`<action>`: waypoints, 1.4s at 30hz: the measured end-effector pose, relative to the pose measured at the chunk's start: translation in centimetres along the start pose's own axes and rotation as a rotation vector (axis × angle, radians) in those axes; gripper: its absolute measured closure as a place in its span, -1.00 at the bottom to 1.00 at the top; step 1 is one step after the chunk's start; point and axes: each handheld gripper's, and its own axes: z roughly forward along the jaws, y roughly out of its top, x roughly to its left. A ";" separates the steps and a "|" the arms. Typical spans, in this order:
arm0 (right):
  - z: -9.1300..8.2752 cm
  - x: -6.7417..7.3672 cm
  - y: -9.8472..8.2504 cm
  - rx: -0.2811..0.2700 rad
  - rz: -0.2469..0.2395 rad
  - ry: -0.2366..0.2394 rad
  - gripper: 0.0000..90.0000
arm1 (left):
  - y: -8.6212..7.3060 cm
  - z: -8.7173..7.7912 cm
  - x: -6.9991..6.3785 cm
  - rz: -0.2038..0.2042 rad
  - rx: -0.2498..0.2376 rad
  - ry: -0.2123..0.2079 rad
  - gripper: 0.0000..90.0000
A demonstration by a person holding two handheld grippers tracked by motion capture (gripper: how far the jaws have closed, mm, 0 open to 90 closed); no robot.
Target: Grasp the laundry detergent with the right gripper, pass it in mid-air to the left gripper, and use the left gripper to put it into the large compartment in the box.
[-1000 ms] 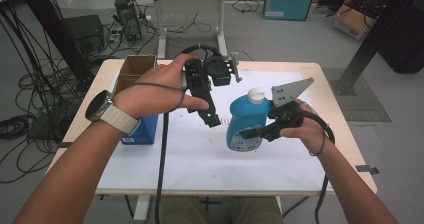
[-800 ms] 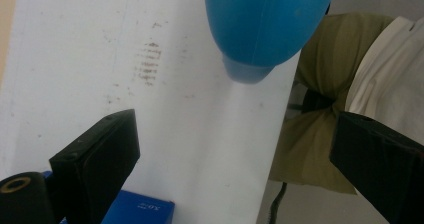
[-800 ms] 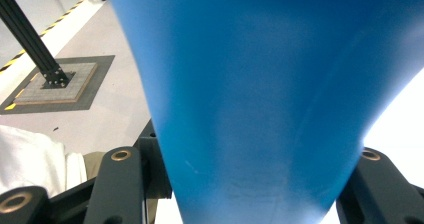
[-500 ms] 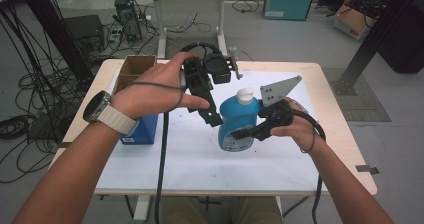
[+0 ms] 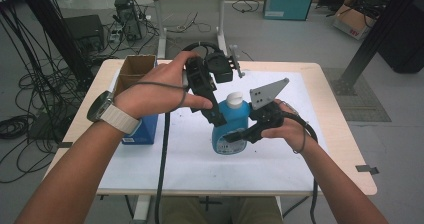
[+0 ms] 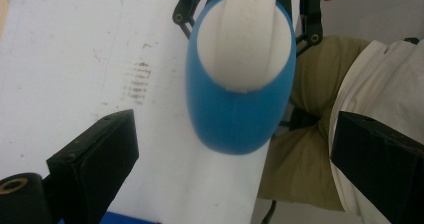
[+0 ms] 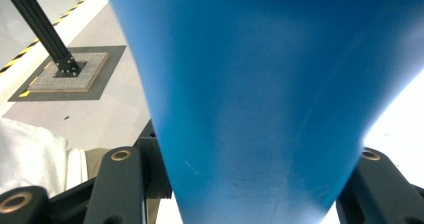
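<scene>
A blue bottle [image 5: 231, 129] with a white cap [image 5: 234, 100] stands upright over the white sheet at the table's middle. My right gripper [image 5: 239, 135] is shut on its lower body from the right; in the right gripper view the blue bottle [image 7: 260, 99] sits wedged between both jaws. My left gripper [image 5: 219, 116] points down beside the cap. In the left gripper view the bottle [image 6: 240, 109] and its cap [image 6: 245, 39] lie between my left gripper's [image 6: 235, 174] wide-open jaws, with clear gaps on both sides.
An open brown cardboard box [image 5: 136, 68] and a blue box [image 5: 142, 130] stand at the table's left side. A white sheet [image 5: 200, 164] covers most of the wooden table [image 5: 345, 149]. The person's legs [image 6: 310, 134] are below the near edge.
My right gripper has carried the bottle leftwards, bringing the cap under my left gripper's jaws. The left hand has stayed in place.
</scene>
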 end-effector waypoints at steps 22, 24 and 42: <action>0.6 0.0 -0.3 -0.003 0.011 0.016 -0.02 | 0.3 0.8 -0.1 0.019 -0.024 0.005 -0.86; 0.6 0.0 -0.3 -0.003 0.011 0.015 -0.02 | 0.3 0.9 -0.1 0.019 -0.022 0.005 -0.86; 0.5 -0.1 -0.4 -0.001 0.019 0.013 -0.02 | 0.4 0.9 0.0 0.021 -0.026 -0.003 -0.86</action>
